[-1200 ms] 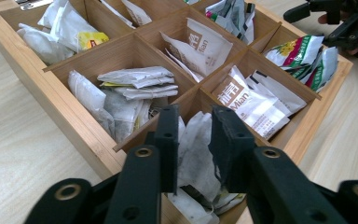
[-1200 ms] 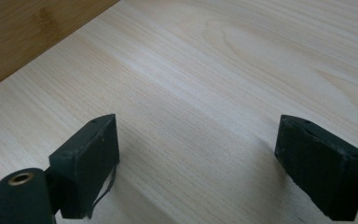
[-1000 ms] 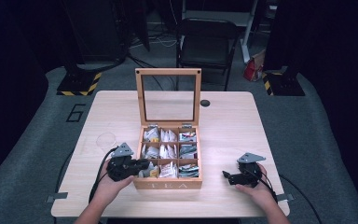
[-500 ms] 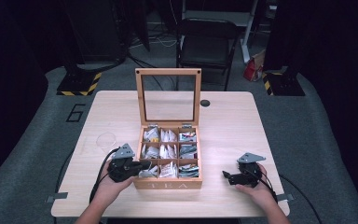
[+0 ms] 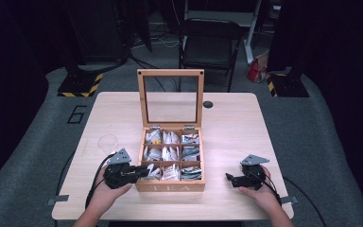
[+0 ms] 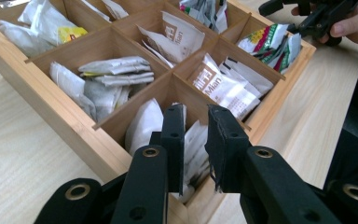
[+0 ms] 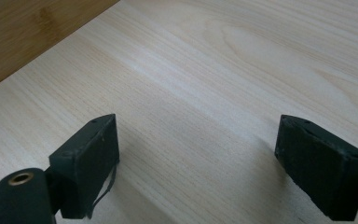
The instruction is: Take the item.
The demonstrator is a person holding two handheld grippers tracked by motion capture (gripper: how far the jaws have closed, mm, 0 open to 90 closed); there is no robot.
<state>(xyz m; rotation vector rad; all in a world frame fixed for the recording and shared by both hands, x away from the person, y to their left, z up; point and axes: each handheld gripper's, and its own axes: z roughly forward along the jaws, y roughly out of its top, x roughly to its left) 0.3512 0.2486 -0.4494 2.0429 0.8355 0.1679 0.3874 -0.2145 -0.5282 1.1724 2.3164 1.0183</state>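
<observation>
Jaws of our left gripper [image 6: 196, 140], nearly closed, reached into the tea box [image 5: 170, 185] at the tabletop's six o'clock to pinch a sachet [image 6: 193, 140], while our right gripper [image 7: 196, 163] rested wide open.

The wooden box [image 5: 171, 185] carries the word "TEA" on its front wall, seen in the high view. A large "6" [image 5: 77, 114] is marked on the grey floor left of the table. In the left gripper view, brown-and-white sachets [image 6: 218, 86] bear lettering that seems to end in "Man"; the rest is too blurred.
</observation>
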